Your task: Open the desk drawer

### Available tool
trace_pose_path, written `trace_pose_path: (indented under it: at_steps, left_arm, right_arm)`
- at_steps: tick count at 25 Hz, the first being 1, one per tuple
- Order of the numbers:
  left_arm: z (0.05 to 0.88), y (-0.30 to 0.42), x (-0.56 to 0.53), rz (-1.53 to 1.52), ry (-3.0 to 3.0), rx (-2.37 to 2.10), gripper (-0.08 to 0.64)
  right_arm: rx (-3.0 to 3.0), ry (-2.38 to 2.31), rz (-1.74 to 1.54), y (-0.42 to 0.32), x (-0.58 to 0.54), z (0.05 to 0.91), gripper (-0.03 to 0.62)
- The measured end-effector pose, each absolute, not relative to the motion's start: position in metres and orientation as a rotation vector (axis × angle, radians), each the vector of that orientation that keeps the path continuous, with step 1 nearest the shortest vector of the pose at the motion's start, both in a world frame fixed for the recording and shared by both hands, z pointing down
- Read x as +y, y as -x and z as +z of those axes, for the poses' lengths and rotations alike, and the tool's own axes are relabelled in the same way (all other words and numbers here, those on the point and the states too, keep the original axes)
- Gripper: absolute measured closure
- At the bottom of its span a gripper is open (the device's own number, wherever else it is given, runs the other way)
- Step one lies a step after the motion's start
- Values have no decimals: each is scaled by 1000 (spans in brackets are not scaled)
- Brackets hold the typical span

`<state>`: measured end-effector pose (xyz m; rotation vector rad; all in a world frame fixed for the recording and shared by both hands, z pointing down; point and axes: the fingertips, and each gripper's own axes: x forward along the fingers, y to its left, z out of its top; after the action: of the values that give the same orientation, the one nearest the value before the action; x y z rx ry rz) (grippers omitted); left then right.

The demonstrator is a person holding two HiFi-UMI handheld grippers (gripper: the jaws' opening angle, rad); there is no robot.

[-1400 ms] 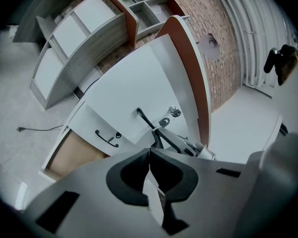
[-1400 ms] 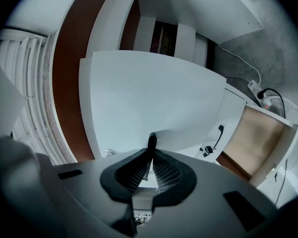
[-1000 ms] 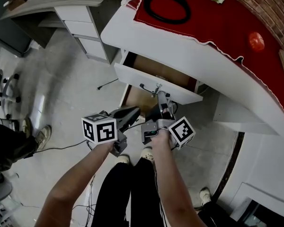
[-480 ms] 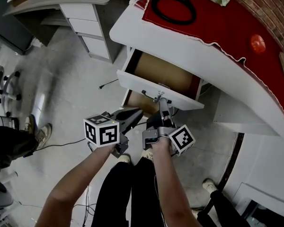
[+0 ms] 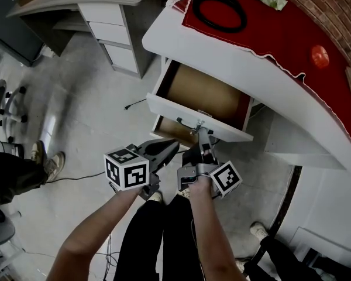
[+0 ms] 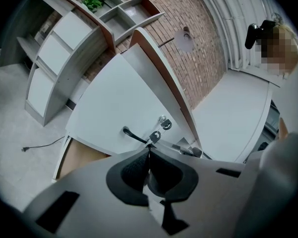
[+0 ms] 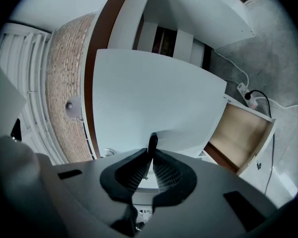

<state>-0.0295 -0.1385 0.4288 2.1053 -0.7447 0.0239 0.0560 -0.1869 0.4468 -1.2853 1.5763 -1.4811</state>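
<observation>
Head view: I see the desk drawer pulled out from under the white table, its bare brown bottom exposed. My right hand-held gripper is clenched on the drawer's dark handle. My left hand-held gripper hangs just beside it, jaws pressed together and holding no object. On the table lies a red cloth bearing a black cable loop. A grey floor lies below, and a brick wall stands behind the table.
</observation>
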Motion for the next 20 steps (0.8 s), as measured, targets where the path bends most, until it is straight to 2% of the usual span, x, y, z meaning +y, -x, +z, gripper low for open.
trace_pose_path:
  at_steps: [20]
  left_arm:
    - [439,39,-126,79,-2146,-782,546]
  right_arm:
    - [1625,1309,-1436,-51,-166,466,548]
